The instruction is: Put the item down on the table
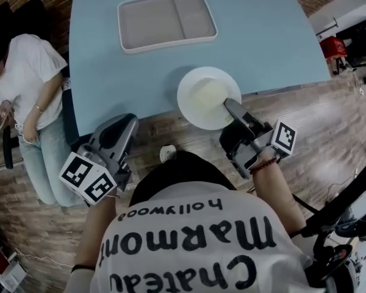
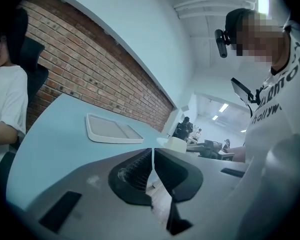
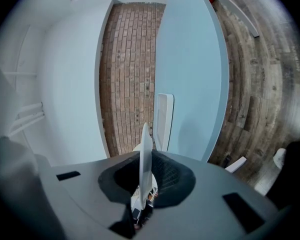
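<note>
The left claw (image 1: 119,132) is closed, with nothing in it, just off the blue tabletop (image 1: 104,66). To the right, the right claw (image 1: 230,106) grips the white plate (image 1: 201,95) by its rim, over the tabletop's near edge.

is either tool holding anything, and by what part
The right tool is shut on the white plate, pinching its rim on the near side. The left tool is shut with nothing in it.
</note>
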`<state>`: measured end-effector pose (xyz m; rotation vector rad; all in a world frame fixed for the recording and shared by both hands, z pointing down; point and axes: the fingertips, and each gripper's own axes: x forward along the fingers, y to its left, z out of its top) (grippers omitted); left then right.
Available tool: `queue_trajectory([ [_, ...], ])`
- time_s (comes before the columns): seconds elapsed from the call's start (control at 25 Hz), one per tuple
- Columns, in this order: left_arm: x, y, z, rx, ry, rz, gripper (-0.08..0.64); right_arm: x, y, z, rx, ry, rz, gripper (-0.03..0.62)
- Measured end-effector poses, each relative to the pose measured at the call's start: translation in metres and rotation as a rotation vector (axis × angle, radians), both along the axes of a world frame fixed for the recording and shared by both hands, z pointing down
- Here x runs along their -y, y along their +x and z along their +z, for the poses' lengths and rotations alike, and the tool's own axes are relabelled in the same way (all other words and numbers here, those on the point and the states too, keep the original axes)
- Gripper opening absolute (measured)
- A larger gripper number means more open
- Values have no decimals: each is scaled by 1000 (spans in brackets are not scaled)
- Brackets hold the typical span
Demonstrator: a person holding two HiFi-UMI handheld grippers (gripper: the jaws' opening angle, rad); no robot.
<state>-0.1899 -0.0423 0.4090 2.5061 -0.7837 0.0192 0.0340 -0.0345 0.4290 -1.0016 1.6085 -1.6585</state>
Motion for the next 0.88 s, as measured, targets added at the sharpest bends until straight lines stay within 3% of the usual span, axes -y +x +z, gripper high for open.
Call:
queue_trajectory([
  [0.36, 24, -5, -13, -4, 12, -16, 18, 33, -2, -7, 17, 13, -6, 32],
  [0.64, 35, 37, -26, -37, 41, 98, 18, 60, 9, -16, 0, 29, 10, 32],
  [0.88, 49, 43, -26, -91, 12, 75, 15, 72, 14, -18, 1, 43, 14, 32],
])
